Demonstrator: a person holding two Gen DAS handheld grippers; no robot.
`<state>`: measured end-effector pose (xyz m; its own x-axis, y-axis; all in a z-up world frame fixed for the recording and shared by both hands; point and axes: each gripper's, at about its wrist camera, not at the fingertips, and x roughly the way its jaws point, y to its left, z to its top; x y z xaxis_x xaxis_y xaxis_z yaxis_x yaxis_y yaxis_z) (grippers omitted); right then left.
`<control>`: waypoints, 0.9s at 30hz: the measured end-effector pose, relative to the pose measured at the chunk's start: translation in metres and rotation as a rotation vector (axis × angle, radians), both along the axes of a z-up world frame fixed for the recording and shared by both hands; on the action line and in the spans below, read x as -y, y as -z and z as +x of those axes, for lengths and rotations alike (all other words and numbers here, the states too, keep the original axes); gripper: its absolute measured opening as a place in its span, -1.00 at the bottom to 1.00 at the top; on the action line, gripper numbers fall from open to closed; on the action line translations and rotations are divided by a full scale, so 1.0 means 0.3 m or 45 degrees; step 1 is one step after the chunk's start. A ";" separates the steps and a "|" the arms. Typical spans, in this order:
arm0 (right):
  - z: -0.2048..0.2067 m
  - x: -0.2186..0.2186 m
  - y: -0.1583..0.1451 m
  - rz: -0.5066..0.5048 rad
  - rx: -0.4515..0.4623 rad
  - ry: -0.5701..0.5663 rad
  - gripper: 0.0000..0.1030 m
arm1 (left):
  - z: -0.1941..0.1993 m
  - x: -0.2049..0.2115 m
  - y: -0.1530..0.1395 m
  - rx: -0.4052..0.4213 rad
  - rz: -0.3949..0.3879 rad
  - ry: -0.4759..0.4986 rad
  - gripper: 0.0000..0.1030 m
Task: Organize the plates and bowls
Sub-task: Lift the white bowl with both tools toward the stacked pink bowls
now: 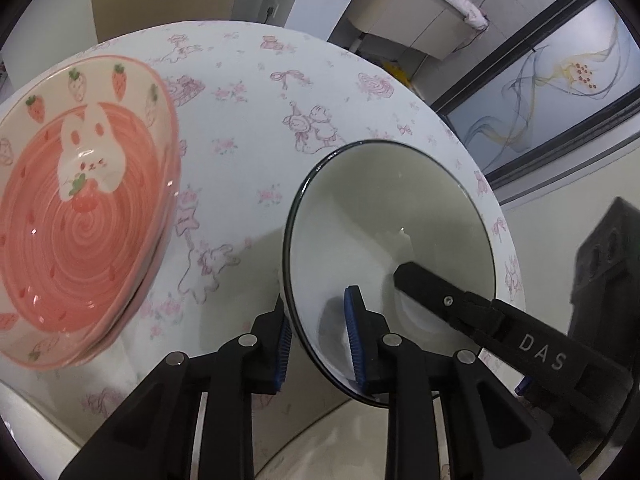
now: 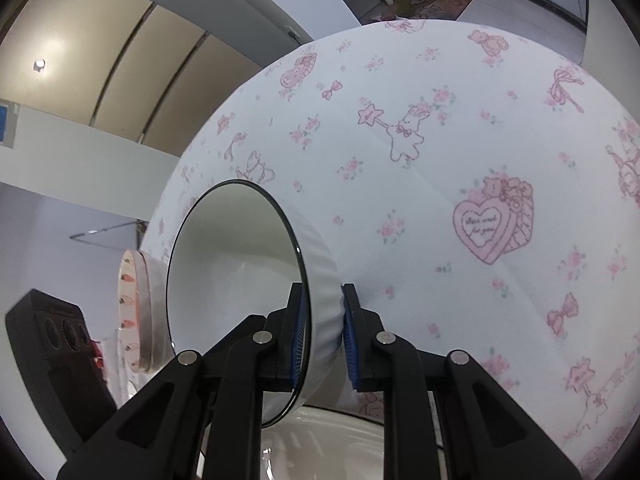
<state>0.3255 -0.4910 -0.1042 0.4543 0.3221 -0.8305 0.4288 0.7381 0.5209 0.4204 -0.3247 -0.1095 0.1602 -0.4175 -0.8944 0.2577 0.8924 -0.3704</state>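
A white bowl with a dark rim (image 1: 392, 220) sits on the table near its edge; it also shows in the right wrist view (image 2: 236, 280). My left gripper (image 1: 320, 336) straddles the bowl's near rim, one blue pad inside and one outside, with a gap on each side. My right gripper (image 2: 322, 332) has its pads pressed on the bowl's wall, one inside, one outside. Its black finger (image 1: 448, 300) reaches into the bowl in the left wrist view. A stack of pink strawberry-and-rabbit plates (image 1: 80, 216) lies at the left, seen edge-on in the right wrist view (image 2: 134, 312).
The round table wears a white cloth with pink prints (image 1: 260, 92), also in the right wrist view (image 2: 440, 160). A black box with round holes (image 1: 604, 256) stands beyond the table edge, also in the right wrist view (image 2: 56, 352). A white dish (image 2: 340, 440) lies below the grippers.
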 end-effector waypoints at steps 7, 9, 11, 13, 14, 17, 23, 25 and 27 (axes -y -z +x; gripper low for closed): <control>-0.001 -0.042 -0.065 -0.100 0.087 -0.050 -0.66 | 0.006 -0.033 -0.055 0.041 -0.043 -0.028 -0.48; -0.004 -0.039 -0.077 -0.067 0.120 -0.060 -0.66 | -0.001 -0.041 -0.092 0.094 -0.041 -0.032 -0.48; -0.009 -0.041 -0.095 -0.042 0.172 -0.073 -0.66 | -0.017 -0.045 -0.126 0.152 -0.017 -0.018 -0.48; -0.013 -0.048 -0.119 -0.020 0.247 -0.078 -0.66 | -0.024 -0.057 -0.158 0.193 -0.005 -0.010 -0.48; -0.016 -0.052 -0.128 -0.012 0.271 -0.080 -0.66 | -0.028 -0.063 -0.173 0.209 -0.012 -0.012 -0.48; -0.022 -0.067 -0.170 -0.020 0.306 -0.083 -0.66 | -0.039 -0.084 -0.229 0.254 -0.047 -0.020 -0.48; -0.063 -0.089 -0.329 -0.029 0.447 -0.042 -0.66 | -0.084 -0.160 -0.386 0.338 -0.169 -0.027 -0.48; -0.066 -0.109 -0.401 -0.044 0.490 -0.046 -0.66 | -0.100 -0.191 -0.457 0.385 -0.184 -0.042 -0.48; -0.062 -0.130 -0.460 -0.047 0.517 -0.053 -0.66 | -0.109 -0.211 -0.526 0.428 -0.195 -0.054 -0.48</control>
<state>0.3069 -0.4520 0.0337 0.7348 0.3206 -0.5978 0.1634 0.7717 0.6146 0.3877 -0.2613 0.0483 0.4545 -0.5290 -0.7166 0.3515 0.8458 -0.4014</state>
